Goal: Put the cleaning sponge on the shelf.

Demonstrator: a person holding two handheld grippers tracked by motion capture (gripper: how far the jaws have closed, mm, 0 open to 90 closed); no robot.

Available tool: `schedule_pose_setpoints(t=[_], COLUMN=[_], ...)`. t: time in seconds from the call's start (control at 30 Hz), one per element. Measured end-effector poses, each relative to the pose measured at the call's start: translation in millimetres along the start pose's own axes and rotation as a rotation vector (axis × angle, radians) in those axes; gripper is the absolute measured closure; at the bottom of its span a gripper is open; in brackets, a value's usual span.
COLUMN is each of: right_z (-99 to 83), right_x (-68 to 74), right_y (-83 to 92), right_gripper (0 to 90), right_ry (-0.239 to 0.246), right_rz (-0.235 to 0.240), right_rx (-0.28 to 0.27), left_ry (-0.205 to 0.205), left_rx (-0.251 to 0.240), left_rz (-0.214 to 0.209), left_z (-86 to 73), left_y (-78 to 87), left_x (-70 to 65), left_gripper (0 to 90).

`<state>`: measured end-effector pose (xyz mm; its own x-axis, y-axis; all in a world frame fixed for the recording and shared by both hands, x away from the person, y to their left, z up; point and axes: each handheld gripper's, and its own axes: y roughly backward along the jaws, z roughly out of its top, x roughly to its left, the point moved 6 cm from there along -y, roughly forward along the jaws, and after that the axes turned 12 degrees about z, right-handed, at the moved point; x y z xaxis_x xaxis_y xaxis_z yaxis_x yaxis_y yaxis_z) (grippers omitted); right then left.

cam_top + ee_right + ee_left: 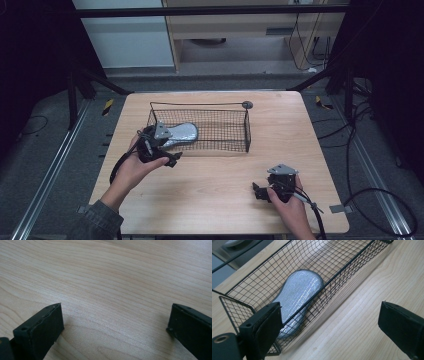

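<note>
Light wooden table (215, 200), grey carpet floor (45, 145), wooden cabinet (240, 30) behind, dark curtains (30, 45) either side

We see a table (215, 200) of pale wood, its grain clear and its finish smooth and matt. The basket (352, 263) is thin black wire mesh. Inside it lies a silvery pad (298, 293) with a glittering, finely textured weave. The left gripper (329, 322) and right gripper (116, 326) have matt black jaws.
</note>
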<state>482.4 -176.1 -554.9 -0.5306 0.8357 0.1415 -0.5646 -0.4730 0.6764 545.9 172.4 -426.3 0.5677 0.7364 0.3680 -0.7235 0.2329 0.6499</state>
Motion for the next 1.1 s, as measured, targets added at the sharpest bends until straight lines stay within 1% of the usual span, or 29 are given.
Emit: schedule_pose_setpoints(t=[0.1, 0.2, 0.23, 0.33, 0.5, 0.57, 0.63, 0.7, 0.77, 0.87, 0.93, 1.1], right_z=[0.0, 0.0, 0.0, 0.0, 0.0, 0.0, -0.1, -0.1, -0.3, -0.5, -0.6, -0.8], right_x=[0.0, 0.0, 0.0, 0.0, 0.0, 0.0, 0.1, 0.1, 0.2, 0.2, 0.5, 0.0], right_y=[0.0, 0.0, 0.0, 0.0, 0.0, 0.0, 0.1, 0.1, 0.2, 0.4, 0.7, 0.6], right_gripper=[0.4, 0.4, 0.4, 0.3, 0.3, 0.4, 0.4, 0.3, 0.3, 0.4, 0.4, 0.4], right_ry=[0.000, 0.000, 0.000, 0.000, 0.000, 0.000, 0.001, 0.000, 0.000, 0.001, 0.000, 0.006], right_rz=[0.000, 0.000, 0.000, 0.000, 0.000, 0.000, 0.001, 0.001, 0.000, 0.002, 0.002, 0.000], right_rx=[0.000, 0.000, 0.000, 0.000, 0.000, 0.000, 0.000, 0.000, 0.001, 0.001, 0.000, 0.001], left_ry=[0.013, 0.019, 0.028, 0.038, 0.064, 0.070, 0.085, 0.091, 0.102, 0.144, 0.153, 0.174], left_rx=[0.003, 0.008, 0.005, 0.005, 0.010, 0.011, 0.011, 0.019, 0.022, 0.024, 0.040, 0.059], left_rz=[0.000, 0.014, 0.018, 0.023, 0.032, 0.047, 0.045, 0.051, 0.065, 0.060, 0.054, 0.049], left_z=[-5.1, -10.3, -11.8, -16.5, -28.2, -32.7, -37.8, -44.1, -51.0, -62.9, -71.2, -90.0], left_y=[3.9, 6.6, 7.5, 10.2, 13.8, 15.2, 16.6, 17.1, 16.2, 13.9, 12.8, 11.0], left_x=[-0.3, 1.0, 1.3, 2.2, 3.2, 4.0, 3.6, 3.5, 3.8, 2.6, 1.6, 0.8], left_gripper=[4.9, 4.9, 4.9, 4.9, 4.9, 4.9, 4.9, 4.9, 4.8, 4.9, 4.9, 4.9])
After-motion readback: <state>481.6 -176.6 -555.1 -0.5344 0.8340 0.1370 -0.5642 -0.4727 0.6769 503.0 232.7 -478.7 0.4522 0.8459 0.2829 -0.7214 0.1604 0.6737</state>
